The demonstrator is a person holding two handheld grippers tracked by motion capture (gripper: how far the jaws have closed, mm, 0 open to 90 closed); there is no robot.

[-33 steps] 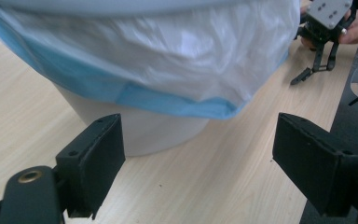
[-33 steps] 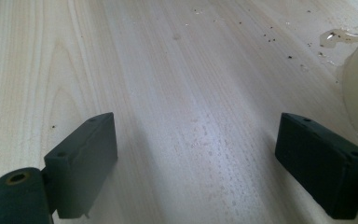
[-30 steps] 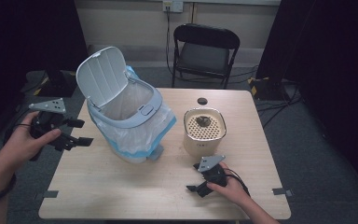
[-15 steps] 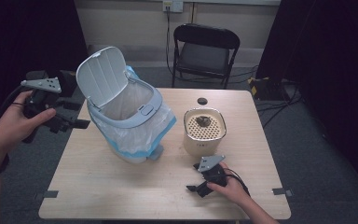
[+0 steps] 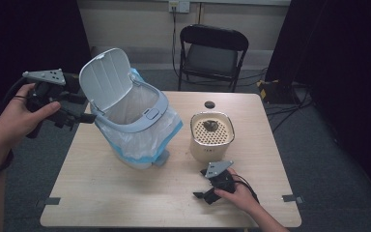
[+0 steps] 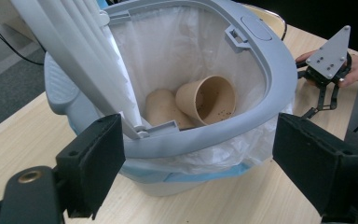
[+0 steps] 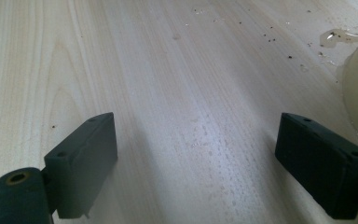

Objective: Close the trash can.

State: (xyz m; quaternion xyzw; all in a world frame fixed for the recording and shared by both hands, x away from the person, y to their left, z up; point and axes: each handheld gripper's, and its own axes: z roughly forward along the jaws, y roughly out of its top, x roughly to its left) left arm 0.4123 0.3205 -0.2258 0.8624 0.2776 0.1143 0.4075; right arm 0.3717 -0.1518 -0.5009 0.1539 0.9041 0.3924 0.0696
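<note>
Left tool [image 5: 75,113]: jaws wide apart, nothing between the pads, held off the bench's left edge just beside the bin [image 5: 135,121]. Right tool [image 5: 207,191]: jaws wide, empty, resting low on the bench [image 5: 125,193] in front of the bin, to its right. Bench is pale wood; a black folding chair [image 5: 212,53] stands behind the bin. Bin is tilted, lid up, white liner inside; two paper cups [image 6: 205,100] lie in it, straight ahead of the left tool.

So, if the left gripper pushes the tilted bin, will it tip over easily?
Probably yes. The bin already leans on the table, lid up, so it looks top-heavy. Holding only two paper cups, it seems light. The thin liner looks floppy.
</note>
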